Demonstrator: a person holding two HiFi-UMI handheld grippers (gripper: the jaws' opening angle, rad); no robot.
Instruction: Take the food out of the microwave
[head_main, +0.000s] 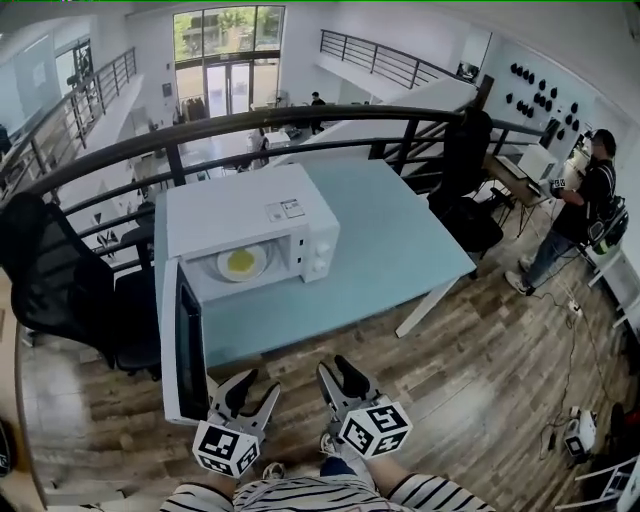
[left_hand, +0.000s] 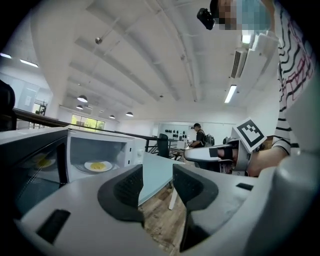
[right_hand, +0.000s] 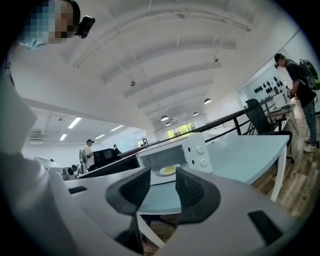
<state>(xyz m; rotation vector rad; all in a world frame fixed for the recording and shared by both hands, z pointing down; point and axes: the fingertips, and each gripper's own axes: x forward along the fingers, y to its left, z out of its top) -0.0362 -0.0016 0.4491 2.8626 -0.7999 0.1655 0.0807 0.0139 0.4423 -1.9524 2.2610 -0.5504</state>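
The food (head_main: 241, 261) is sitting on a white plate (head_main: 225, 272) inside the microwave (head_main: 240, 212), which is standing on the pale blue counter (head_main: 400, 240) with its door (head_main: 185, 345) hanging open. The left gripper (head_main: 255, 392) and the right gripper (head_main: 337, 372) are hovering in front of the counter, their jaws standing apart and gripping nothing.

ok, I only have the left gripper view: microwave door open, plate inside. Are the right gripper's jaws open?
Observer: Yes. In the right gripper view the right gripper has its jaws apart with nothing between them.
Operator: Are both grippers at the table yet?
Observer: No. The head view shows the left gripper and right gripper over the wood floor, short of the table edge.
Operator: Door in the way?
Observer: The door hangs out past the table edge, just left of the left gripper.
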